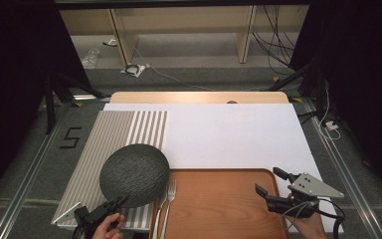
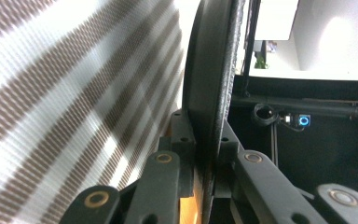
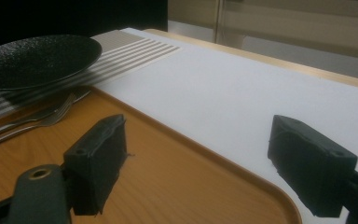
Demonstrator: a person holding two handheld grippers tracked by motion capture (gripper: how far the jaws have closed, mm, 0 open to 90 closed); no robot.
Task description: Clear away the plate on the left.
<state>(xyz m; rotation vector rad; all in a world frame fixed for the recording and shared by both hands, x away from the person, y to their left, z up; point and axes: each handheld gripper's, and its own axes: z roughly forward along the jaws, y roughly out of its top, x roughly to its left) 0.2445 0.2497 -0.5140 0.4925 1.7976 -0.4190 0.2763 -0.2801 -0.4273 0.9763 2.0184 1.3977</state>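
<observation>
A dark round textured plate [image 1: 135, 174] is over the striped placemat [image 1: 109, 134] at the front left, and its right edge reaches the tray's left rim. My left gripper [image 1: 114, 203] is shut on the plate's near rim. In the left gripper view the plate [image 2: 212, 79] shows edge-on, clamped in that gripper [image 2: 204, 140], with the placemat [image 2: 65, 102] beside it. My right gripper [image 1: 271, 183] hangs open over the right side of the wooden tray [image 1: 219, 214]. In the right gripper view it [image 3: 200, 163] holds nothing, and the plate [image 3: 37, 58] is far left.
Two forks [image 1: 166, 206] lie side by side along the tray's left edge; in the right gripper view the forks [image 3: 37, 119] are at the left of the tray [image 3: 168, 186]. A white sheet [image 1: 229, 134] covers the table behind the tray.
</observation>
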